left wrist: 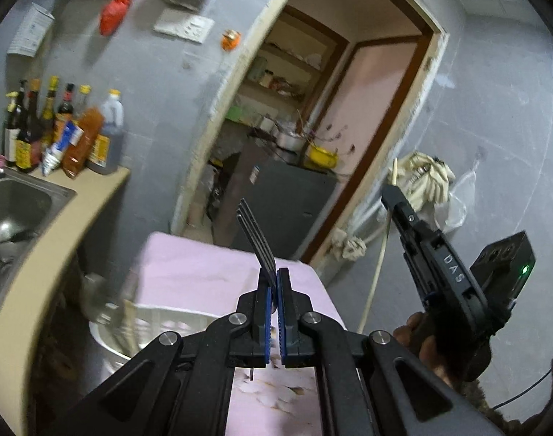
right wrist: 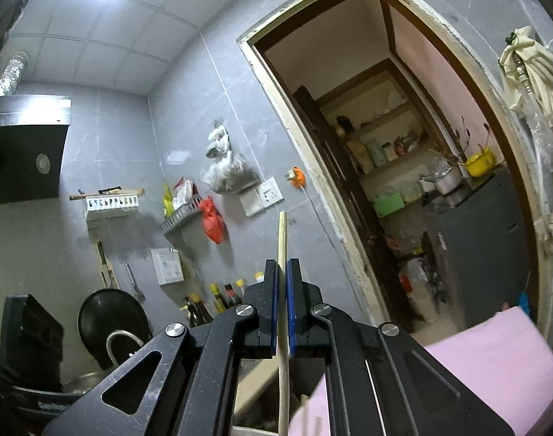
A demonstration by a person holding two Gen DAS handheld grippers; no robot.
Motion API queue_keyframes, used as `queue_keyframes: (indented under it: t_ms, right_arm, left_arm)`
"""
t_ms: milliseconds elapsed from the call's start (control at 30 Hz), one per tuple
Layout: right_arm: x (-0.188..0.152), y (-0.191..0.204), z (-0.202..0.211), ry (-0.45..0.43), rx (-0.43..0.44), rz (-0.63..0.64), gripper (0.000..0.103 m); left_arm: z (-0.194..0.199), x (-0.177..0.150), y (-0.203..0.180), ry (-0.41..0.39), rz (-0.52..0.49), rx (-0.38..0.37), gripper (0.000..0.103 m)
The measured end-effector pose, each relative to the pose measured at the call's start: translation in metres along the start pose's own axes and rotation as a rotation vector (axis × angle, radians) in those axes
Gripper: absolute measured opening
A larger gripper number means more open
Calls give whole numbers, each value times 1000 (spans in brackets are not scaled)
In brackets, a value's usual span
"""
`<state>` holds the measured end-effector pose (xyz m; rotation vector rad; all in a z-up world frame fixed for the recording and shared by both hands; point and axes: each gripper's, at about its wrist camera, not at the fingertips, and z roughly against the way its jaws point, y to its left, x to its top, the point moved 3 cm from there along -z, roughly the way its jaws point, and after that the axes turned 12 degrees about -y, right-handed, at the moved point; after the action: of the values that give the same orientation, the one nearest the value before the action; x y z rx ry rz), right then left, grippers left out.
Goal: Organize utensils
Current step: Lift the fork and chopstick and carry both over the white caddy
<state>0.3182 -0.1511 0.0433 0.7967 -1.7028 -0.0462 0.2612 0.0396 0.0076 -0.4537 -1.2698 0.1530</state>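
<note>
Above the pink-covered table [left wrist: 189, 265], the left tool [left wrist: 274, 290] clamps a dark fork [left wrist: 256, 239], tines upward; right of the fork, the right tool [right wrist: 283, 290] grips a pale chopstick [right wrist: 283, 239] upright, over the table's edge.

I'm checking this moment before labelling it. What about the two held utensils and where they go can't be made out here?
- Fork handle: left wrist view, hidden between the left gripper fingers.
- Chopstick lower end: right wrist view, cut off by the bottom edge, below the right gripper.
- White basket: left wrist view, blurred and partly behind the gripper; contents unreadable.
</note>
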Motion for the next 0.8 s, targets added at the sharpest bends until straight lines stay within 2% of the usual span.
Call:
queue_keyframes:
  t_ms: [167,300,500,800]
  right_arm:
    - [-28,16,-20,15,-20,14,4]
    - [-47,21,-30,29,-82,45,4]
    - [-60,23,-33,-13,-196,132,4]
    - [-72,22,-27,-59,-257,174,4]
  left_arm:
    - [13,19,31,-48,4,51,3]
    - [13,24,51,-73,9,85,3]
    - [7,19,70,-85,14,119,3]
    - [2,2,79,-76,-29,163,3]
